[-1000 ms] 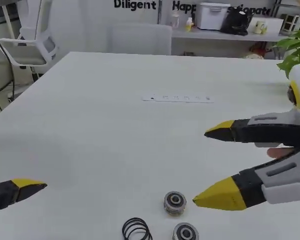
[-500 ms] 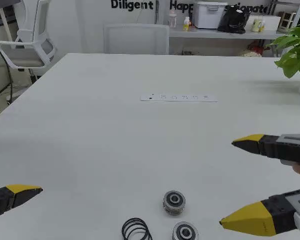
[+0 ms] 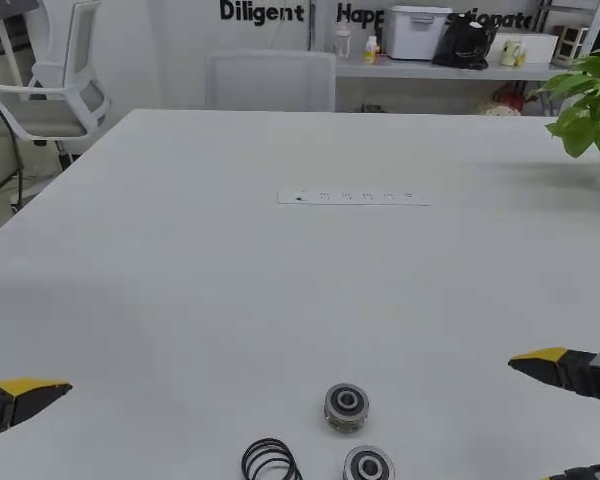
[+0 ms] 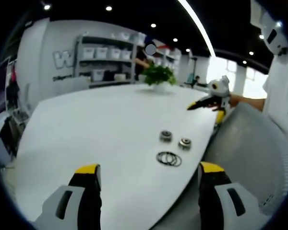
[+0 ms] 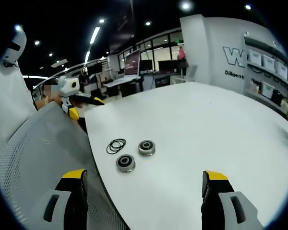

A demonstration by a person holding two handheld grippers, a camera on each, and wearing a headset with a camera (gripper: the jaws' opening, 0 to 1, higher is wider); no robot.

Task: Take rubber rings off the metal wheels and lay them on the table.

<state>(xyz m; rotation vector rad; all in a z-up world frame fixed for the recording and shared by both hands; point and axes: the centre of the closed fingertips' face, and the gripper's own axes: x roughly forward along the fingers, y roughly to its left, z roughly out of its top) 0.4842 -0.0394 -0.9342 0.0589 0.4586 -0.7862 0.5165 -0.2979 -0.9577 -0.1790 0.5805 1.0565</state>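
Note:
Two metal wheels (image 3: 346, 407) (image 3: 368, 466) lie close together near the table's front edge, with a small pile of black rubber rings (image 3: 271, 460) just to their left. My left gripper (image 4: 149, 168) is open and empty, well back from the wheels (image 4: 166, 136) and rings (image 4: 169, 158); its yellow fingertip (image 3: 25, 390) shows at the lower left. My right gripper (image 5: 144, 175) is also open and empty, away from the wheels (image 5: 146, 147) and rings (image 5: 116, 145); its upper fingertip (image 3: 542, 358) shows at the lower right.
A white power strip (image 3: 352, 197) lies mid-table. A green plant (image 3: 590, 105) stands at the far right. Chairs (image 3: 270, 80) (image 3: 55, 90) stand beyond the far edge. A grey mesh chair back (image 5: 43, 153) is close to the near edge.
My right gripper has drawn away from beside the upper wheel, to the right and down. The left fingertip has slipped slightly left and down. Wheels and rings have stayed put.

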